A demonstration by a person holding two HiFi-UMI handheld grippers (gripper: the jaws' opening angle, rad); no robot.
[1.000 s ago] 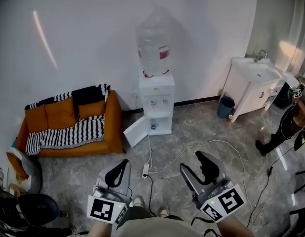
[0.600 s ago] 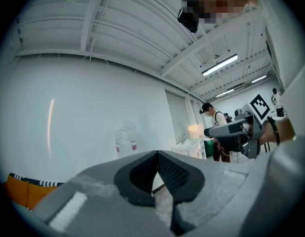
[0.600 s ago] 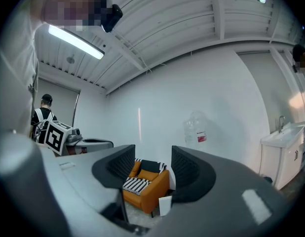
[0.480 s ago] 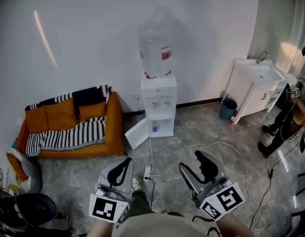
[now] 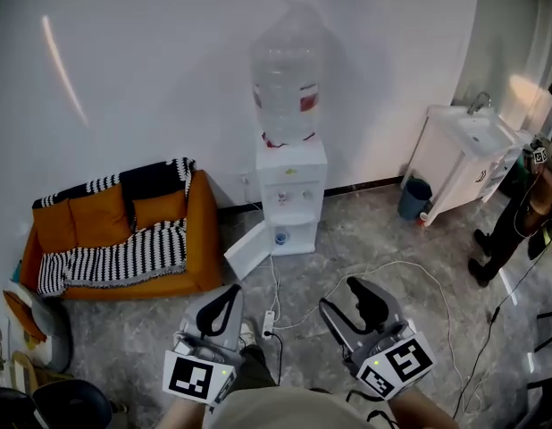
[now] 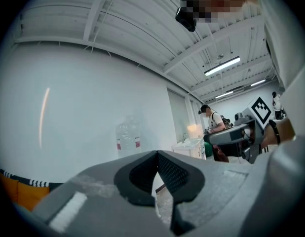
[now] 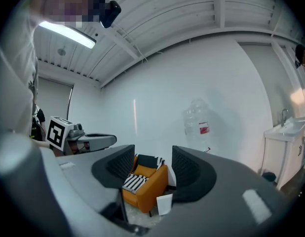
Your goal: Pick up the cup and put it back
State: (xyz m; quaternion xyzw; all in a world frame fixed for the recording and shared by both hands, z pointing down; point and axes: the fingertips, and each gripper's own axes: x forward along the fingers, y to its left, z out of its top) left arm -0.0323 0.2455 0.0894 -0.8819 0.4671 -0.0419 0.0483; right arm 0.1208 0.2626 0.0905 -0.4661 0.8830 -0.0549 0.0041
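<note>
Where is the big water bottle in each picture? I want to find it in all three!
Head view: the water bottle is at the top middle, on the white dispenser by the wall.
Left gripper view: the bottle is left of middle, faint against the wall, just above the jaws.
Right gripper view: it is right of middle, above the right-hand jaw.
Shared landmark: the white sink stands to the bottle's right in all three.

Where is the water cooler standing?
In the head view the water cooler stands against the wall at centre, orange sofa to its left, white sink cabinet farther right.
</note>
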